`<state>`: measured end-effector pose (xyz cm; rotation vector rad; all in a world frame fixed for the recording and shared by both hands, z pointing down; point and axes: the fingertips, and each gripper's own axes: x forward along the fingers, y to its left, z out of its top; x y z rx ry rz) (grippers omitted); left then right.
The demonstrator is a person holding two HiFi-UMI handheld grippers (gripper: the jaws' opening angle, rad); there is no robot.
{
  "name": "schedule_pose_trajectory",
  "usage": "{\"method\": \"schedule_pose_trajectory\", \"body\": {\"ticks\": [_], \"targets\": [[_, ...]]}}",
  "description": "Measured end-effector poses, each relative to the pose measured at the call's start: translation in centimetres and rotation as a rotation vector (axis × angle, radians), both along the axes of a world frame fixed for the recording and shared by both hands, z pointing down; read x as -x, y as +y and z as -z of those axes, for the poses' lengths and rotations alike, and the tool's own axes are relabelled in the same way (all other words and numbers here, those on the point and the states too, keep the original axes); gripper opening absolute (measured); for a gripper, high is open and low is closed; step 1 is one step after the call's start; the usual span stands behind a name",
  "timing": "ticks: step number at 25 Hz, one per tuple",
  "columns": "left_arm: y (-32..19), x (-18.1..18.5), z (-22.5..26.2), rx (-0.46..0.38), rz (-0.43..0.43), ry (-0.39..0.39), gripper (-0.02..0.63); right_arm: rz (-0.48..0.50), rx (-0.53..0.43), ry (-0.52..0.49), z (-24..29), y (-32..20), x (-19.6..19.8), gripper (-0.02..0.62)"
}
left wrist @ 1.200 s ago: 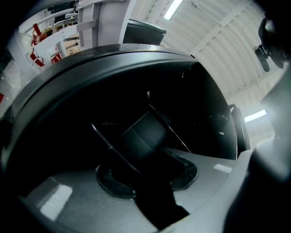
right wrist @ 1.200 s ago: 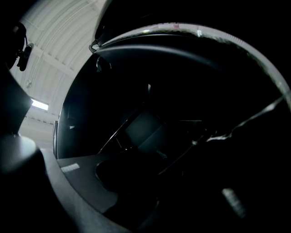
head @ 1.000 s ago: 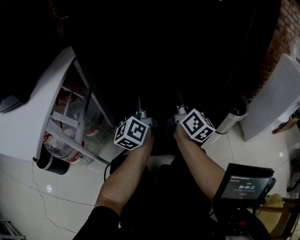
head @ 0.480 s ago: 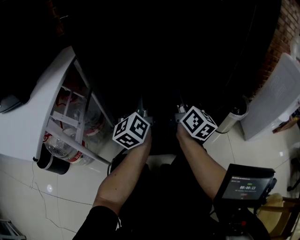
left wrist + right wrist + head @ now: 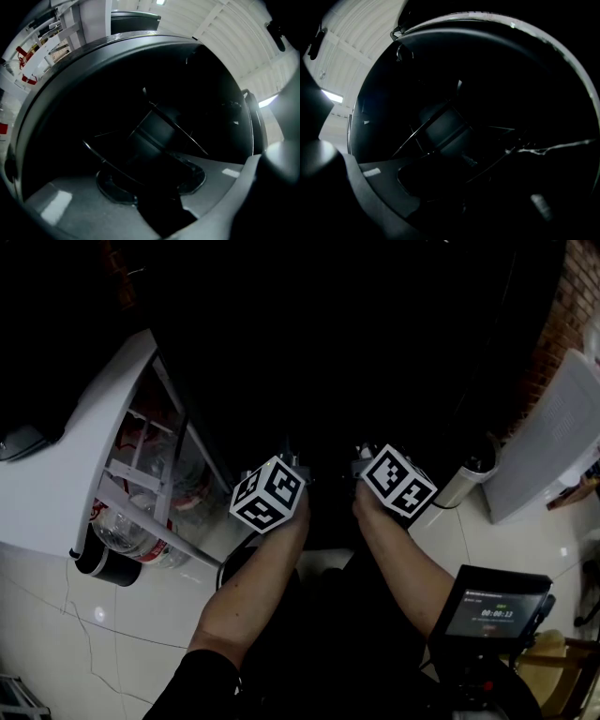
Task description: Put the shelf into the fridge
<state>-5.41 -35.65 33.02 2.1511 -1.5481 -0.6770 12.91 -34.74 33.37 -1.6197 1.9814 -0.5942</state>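
The fridge (image 5: pixel 319 343) stands open in front of me, its inside so dark from the head view that I can make out nothing within. Its white door (image 5: pixel 56 479) is swung out to the left, with white-railed racks (image 5: pixel 141 474) on its inner face. In my left gripper view, what I take for the shelf (image 5: pixel 154 133), a dark flat panel with thin pale edges, runs slantwise across the black cavity. My right gripper view shows the same sort of panel (image 5: pixel 440 126), too dim to be sure of.
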Motion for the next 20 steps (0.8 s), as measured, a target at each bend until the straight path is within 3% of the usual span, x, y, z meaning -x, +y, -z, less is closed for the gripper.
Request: {"method": "schedule_pose_trajectory", "body": {"ticks": [13,20], "targets": [[-1.5,0.1,-0.3,0.07,0.031,0.018,0.143,0.001,0.06,-0.038,-0.5,-0.5,0.0,0.153],[-1.8,0.3,-0.3,0.057,0.037,0.027,0.143,0.014,0.011,-0.036,-0.8,3.3,1.2,0.161]]}}
